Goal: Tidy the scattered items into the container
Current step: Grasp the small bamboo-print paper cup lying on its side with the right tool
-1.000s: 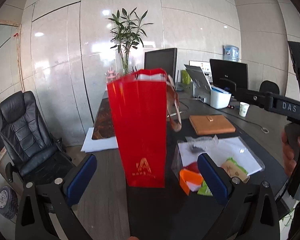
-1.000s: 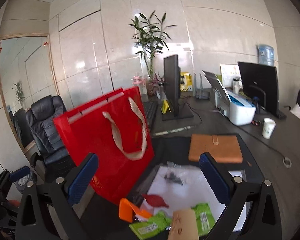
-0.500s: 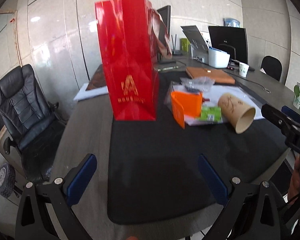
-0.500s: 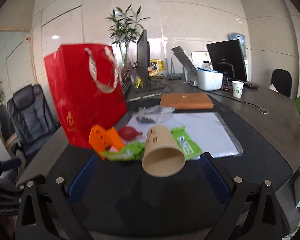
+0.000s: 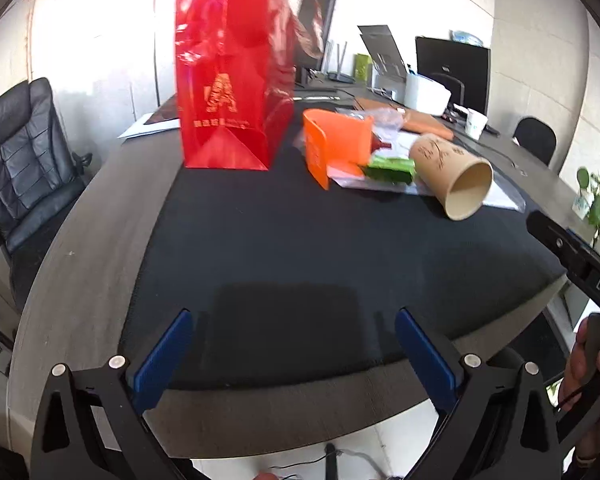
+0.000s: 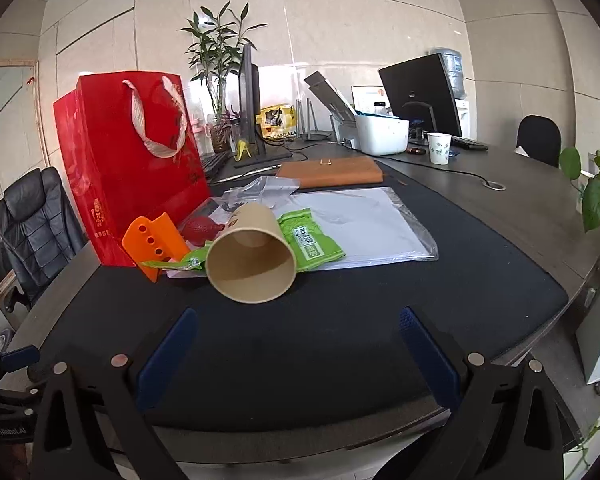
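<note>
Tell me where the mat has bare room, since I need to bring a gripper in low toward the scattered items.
The black mat is bare between its near edge and the tipped paper cup, and right of the plastic sleeve. It is crowded beside the red bag: orange holder, green packets and cup overlap there.

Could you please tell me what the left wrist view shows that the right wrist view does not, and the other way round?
Only the left wrist view shows the person's hand gripping the right tool's handle.

Only the right wrist view shows the bamboo plant, the red bag's handles and the red bulb.

Both show the red bag standing upright, the orange holder, the green packet, the paper cup lying on its side, and open, empty tools.
</note>
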### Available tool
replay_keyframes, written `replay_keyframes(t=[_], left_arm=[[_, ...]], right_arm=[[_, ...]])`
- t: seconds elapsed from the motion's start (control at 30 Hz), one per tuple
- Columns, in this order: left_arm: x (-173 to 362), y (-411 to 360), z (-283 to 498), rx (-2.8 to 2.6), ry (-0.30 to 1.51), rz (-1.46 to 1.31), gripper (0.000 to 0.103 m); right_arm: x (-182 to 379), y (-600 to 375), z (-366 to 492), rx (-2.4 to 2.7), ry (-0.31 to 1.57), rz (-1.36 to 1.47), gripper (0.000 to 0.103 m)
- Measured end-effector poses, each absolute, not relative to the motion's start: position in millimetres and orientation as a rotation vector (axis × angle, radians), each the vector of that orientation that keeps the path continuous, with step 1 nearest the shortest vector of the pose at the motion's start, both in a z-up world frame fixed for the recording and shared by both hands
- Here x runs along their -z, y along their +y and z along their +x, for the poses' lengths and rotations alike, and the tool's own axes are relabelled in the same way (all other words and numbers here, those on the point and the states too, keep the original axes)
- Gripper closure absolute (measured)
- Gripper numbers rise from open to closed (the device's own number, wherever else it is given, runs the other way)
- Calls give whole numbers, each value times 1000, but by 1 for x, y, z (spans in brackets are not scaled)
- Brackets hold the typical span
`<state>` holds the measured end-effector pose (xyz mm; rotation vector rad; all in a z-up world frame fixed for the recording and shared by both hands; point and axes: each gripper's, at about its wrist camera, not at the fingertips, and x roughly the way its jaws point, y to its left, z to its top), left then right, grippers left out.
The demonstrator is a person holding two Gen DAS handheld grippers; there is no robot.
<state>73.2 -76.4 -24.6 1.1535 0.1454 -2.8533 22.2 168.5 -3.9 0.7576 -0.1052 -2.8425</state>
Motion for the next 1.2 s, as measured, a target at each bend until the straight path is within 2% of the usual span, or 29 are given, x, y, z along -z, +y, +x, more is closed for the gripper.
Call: replay_keyframes(t=[0.23, 0.4, 0.57, 0.83, 0.97, 1.2], left_arm=[[25, -73, 74, 2878, 150, 1134, 0], [24, -74, 76, 2894, 169, 1123, 0], [16, -77, 81, 2916, 171, 1068, 0], [6, -83, 75, 2909, 155, 1044, 0], [2, -77, 73, 2915, 116, 1047, 0], [2, -79, 74, 2897, 96, 1052, 0]], right_arm=[[10, 151, 27, 2802, 16, 734, 0], [6, 138, 36, 2838, 209, 608, 0], [4, 126, 39, 2809, 299, 551, 0], [-18, 105, -10, 2779, 424, 581, 0], [-22, 100, -40, 2778, 421, 606, 0], [-2, 94, -93, 2672, 321, 895, 0]])
